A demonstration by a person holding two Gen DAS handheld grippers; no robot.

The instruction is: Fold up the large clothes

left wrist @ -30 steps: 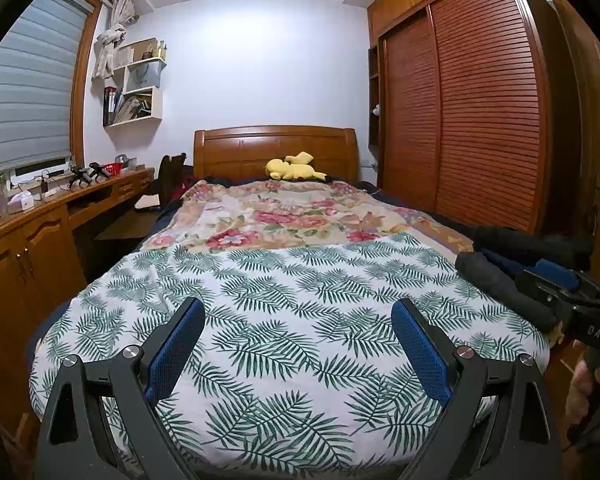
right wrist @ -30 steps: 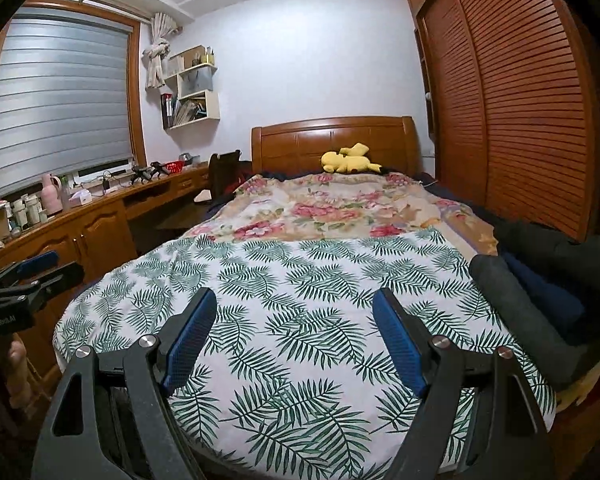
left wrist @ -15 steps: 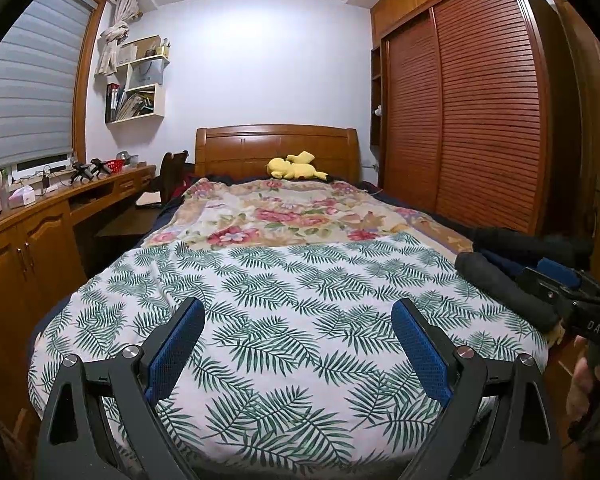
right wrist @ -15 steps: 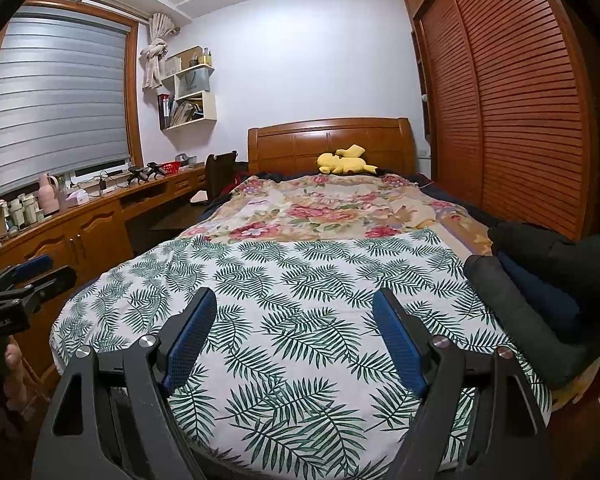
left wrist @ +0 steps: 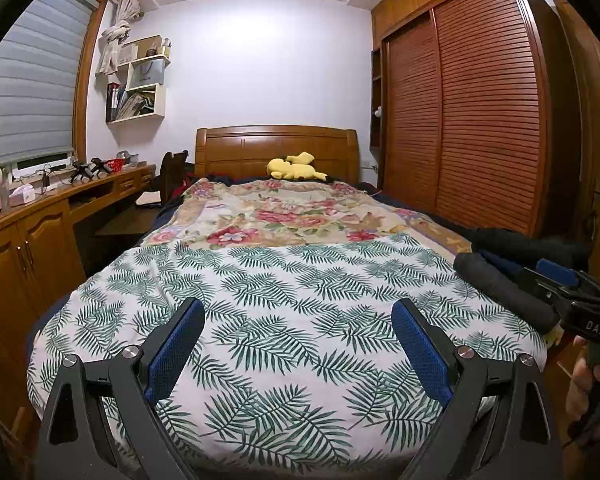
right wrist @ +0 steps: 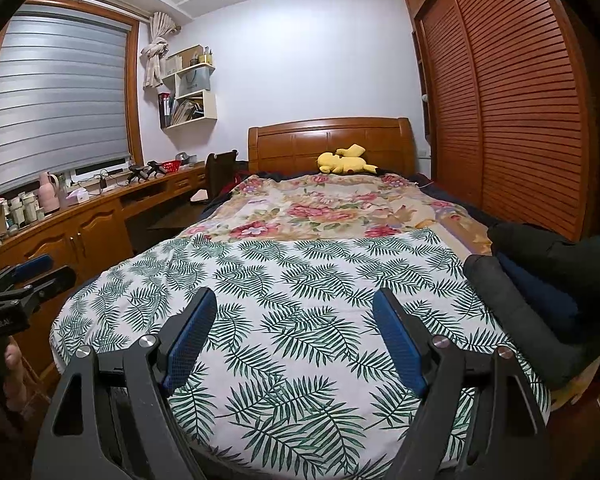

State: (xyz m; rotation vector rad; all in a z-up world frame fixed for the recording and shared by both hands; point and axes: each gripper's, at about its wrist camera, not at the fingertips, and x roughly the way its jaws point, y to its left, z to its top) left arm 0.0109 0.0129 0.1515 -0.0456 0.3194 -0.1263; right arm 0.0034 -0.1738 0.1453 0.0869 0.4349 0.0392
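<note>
A pile of dark clothes (right wrist: 540, 280), grey, navy and black, lies at the right edge of the bed; it also shows in the left wrist view (left wrist: 500, 276). The bed's near half carries a white sheet with green palm leaves (left wrist: 292, 304). My left gripper (left wrist: 298, 338) is open and empty above the foot of the bed. My right gripper (right wrist: 294, 332) is open and empty too, just left of the pile. Each gripper shows in the other's view: the right one (left wrist: 568, 292) and the left one (right wrist: 28, 276).
A floral quilt (left wrist: 284, 216) covers the far half of the bed, with a yellow plush toy (left wrist: 294, 170) at the wooden headboard. A wooden desk with cabinets (right wrist: 80, 224) runs along the left. A slatted wardrobe (left wrist: 472, 112) stands on the right.
Both grippers have risen and drawn slightly back, so the bed sits lower in view. Both stay open and empty.
</note>
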